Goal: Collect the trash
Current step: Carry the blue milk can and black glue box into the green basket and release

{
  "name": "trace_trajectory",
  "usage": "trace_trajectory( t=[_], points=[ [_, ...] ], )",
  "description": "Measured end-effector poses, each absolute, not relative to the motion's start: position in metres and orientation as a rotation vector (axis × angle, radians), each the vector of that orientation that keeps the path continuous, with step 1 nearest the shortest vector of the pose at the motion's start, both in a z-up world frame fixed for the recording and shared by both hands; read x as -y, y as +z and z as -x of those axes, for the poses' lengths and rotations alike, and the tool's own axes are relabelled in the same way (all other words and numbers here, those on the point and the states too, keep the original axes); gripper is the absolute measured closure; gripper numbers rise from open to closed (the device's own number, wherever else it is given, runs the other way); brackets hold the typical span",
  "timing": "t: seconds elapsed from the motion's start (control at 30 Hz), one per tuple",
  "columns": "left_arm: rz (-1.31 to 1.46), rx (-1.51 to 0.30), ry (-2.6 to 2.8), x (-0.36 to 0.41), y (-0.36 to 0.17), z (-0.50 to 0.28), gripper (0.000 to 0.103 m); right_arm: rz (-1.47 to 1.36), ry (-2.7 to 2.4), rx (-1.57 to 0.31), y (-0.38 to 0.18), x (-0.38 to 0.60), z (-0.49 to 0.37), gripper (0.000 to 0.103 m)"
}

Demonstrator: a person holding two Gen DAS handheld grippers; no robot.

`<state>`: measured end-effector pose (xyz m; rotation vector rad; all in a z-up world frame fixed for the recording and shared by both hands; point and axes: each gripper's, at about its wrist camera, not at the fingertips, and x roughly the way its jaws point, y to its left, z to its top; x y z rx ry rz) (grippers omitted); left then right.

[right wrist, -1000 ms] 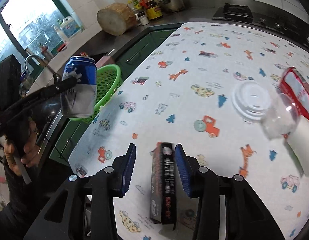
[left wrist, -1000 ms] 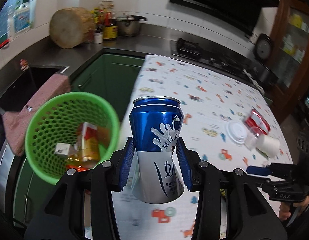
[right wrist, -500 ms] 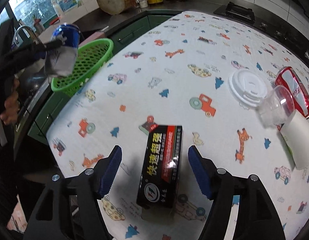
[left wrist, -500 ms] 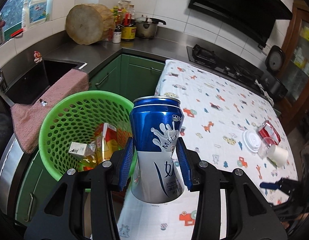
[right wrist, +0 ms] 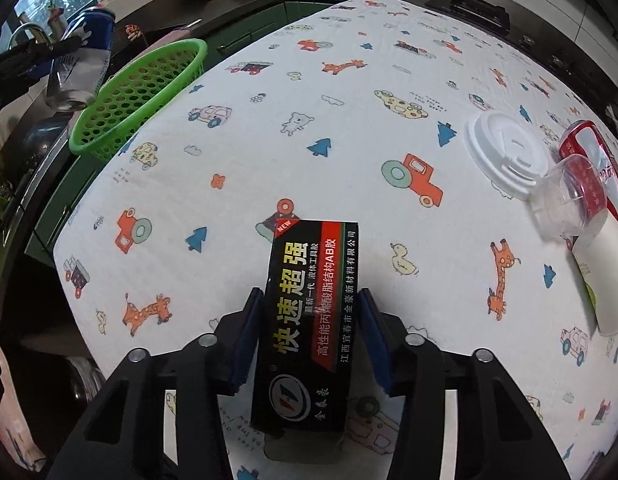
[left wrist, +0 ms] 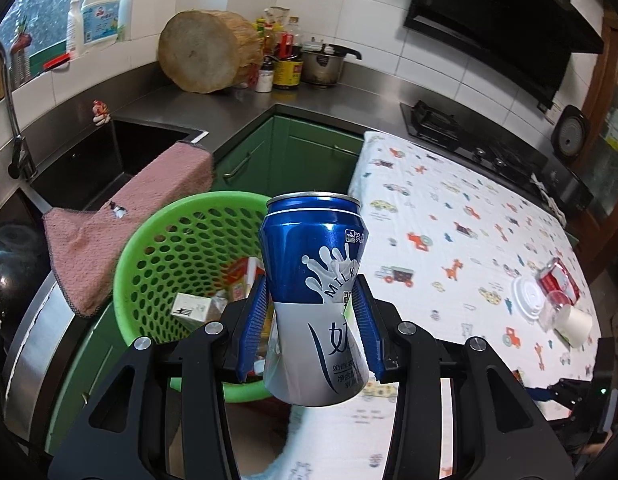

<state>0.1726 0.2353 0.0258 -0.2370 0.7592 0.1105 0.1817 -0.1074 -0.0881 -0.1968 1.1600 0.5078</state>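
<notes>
My left tongs (left wrist: 311, 330) pinch the can (left wrist: 315, 292) above the basket (left wrist: 149, 256) — my right tongs (right wrist: 309, 334) clamp the box (right wrist: 309, 320) on the table (right wrist: 349, 100).

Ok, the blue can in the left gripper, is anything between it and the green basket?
Nothing visible. The left gripper holds the blue can in the air at the green basket's near edge, and the basket's mouth is open, with only a few cartons lying at the bottom.
</notes>
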Motion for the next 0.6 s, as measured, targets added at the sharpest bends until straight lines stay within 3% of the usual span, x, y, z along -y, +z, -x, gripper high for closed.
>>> trace_trajectory(
  t=[0.6],
  points=[
    [0.329,-0.857,0.215,-0.301,-0.018,-0.192,0.059,0.130,0.684,-1.057,-0.026,0.025,-0.225,0.058]
  ],
)
